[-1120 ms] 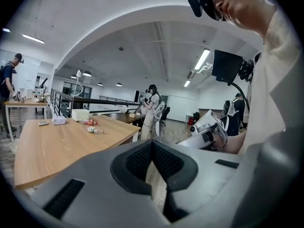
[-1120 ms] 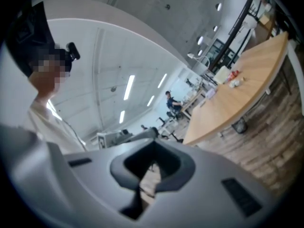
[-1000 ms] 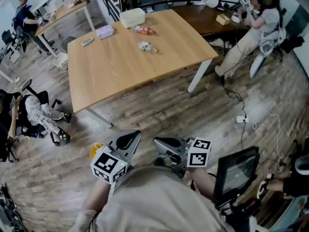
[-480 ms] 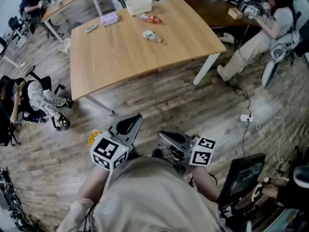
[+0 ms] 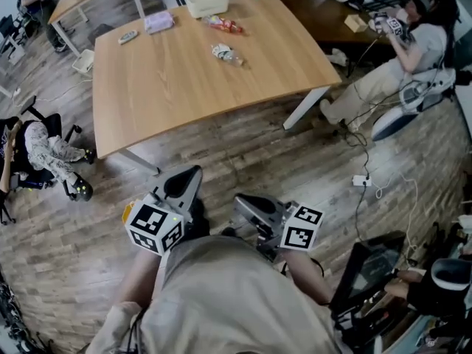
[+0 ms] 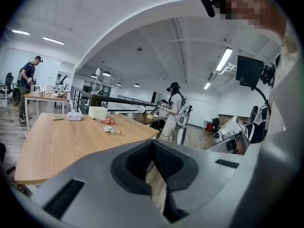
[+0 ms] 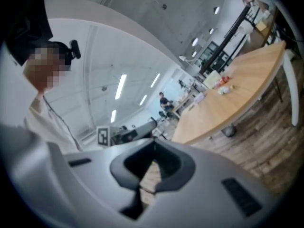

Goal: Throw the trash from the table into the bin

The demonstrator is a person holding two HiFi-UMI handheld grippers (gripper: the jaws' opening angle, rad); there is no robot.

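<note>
A crumpled clear wrapper (image 5: pixel 221 52) and a red snack wrapper (image 5: pixel 223 25) lie on the far part of the wooden table (image 5: pixel 169 87). From the left gripper view the crumpled wrapper (image 6: pixel 112 130) and the red one (image 6: pixel 107 121) are small and distant. Both grippers hover over the floor, close to my body and well short of the table. My left gripper (image 5: pixel 188 177) is shut with nothing in it, as the left gripper view (image 6: pixel 153 148) confirms. My right gripper (image 5: pixel 243 201) is also shut and empty (image 7: pixel 153 158). I see no bin.
A white box (image 5: pixel 207 1), a pale packet (image 5: pixel 158 21) and a remote (image 5: pixel 127 37) also sit on the table. A seated person (image 5: pixel 402 46) is at the right, a chair (image 5: pixel 44 153) at the left. Cables and a power strip (image 5: pixel 361 181) lie on the floor.
The table has come nearer and slid left in the head view as I move toward it. Both grippers have shifted slightly with my body and stay shut.
</note>
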